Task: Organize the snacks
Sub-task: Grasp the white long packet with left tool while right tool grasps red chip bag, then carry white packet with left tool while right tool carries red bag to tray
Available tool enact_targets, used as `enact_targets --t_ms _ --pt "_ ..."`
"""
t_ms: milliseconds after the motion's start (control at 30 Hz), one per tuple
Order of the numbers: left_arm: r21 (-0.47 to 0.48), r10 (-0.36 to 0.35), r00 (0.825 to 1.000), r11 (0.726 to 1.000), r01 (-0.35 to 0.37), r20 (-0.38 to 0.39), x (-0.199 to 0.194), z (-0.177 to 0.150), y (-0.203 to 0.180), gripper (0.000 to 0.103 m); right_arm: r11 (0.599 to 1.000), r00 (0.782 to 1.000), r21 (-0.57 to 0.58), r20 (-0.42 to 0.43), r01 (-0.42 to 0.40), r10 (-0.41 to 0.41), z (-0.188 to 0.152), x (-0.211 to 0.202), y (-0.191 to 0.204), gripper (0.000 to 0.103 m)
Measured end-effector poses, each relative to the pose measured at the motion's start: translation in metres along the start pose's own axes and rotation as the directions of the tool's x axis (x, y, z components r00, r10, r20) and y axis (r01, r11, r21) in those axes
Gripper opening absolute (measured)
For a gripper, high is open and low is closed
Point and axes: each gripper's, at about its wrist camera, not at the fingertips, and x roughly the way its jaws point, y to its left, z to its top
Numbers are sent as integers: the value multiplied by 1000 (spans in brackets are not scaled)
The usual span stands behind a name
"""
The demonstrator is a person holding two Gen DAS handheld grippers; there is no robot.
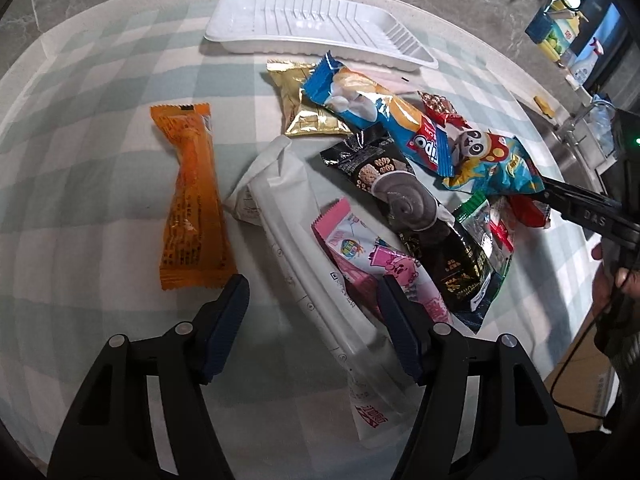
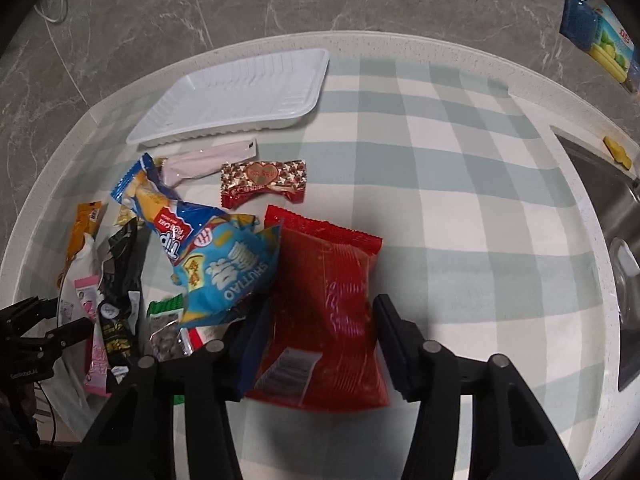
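Observation:
A pile of snack packets lies on a checked cloth in front of a white tray (image 1: 256, 16) (image 2: 224, 96). My left gripper (image 1: 314, 308) is open and straddles a long white packet (image 1: 296, 248); its right finger lies over a pink packet (image 1: 360, 260). An orange bar packet (image 1: 192, 200) lies apart to the left. My right gripper (image 2: 322, 304) is open, its pads close on both sides of a flat red packet (image 2: 320, 264). A blue packet (image 2: 228, 276) overlaps the red packet's left edge.
Black (image 1: 420, 216), gold (image 1: 308, 108) and blue (image 1: 384, 116) packets are stacked mid-pile. A small red heart-print packet (image 2: 264, 180) lies alone near the tray. A steel sink (image 2: 608, 208) is set in the counter at right. The table edge runs behind the tray.

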Motion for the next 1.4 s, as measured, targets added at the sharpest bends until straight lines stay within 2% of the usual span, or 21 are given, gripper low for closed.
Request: enact_targets --t_ms 200,400,567,800,867,900,933,1067,1167,1300,1400 --pt "13 -5 1000 1000 5 0 3 1 -1 65 1000 999 13 -27 -25 25 4 13 -3 50" --pt "3 20 1000 1000 -20 24 2 -5 -5 66 990 993 89 -28 -112 115 0 21 -16 50" --pt "-42 32 998 999 -30 53 2 -7 -6 66 985 988 80 -16 -150 152 -3 21 -20 49" --pt "-16 85 996 996 -85 36 4 -10 -15 65 976 981 103 -13 -192 194 -4 20 -34 34" --pt "-14 88 996 996 -88 30 3 -10 -15 60 973 979 113 -12 -200 203 -5 20 -38 33" --pt "-15 91 995 996 -91 28 3 -10 -16 46 972 979 117 -11 -202 205 -6 19 -39 32" --pt "-17 92 995 996 -92 26 1 -11 -15 27 971 978 124 -8 -206 209 -6 18 -42 31" --pt "-47 66 998 997 -66 9 -3 -11 -7 19 950 966 184 1 -253 257 -10 15 -56 30" --pt "-73 26 1000 997 -26 -1 -7 -12 -2 18 923 953 246 11 -297 304 -14 12 -71 30" --pt "-67 8 1000 998 -8 11 -18 -14 -3 18 880 934 323 38 -348 355 -17 5 -90 30" --pt "-73 -21 1000 997 22 23 -30 -12 -3 18 865 929 349 50 -361 367 -17 0 -98 30"
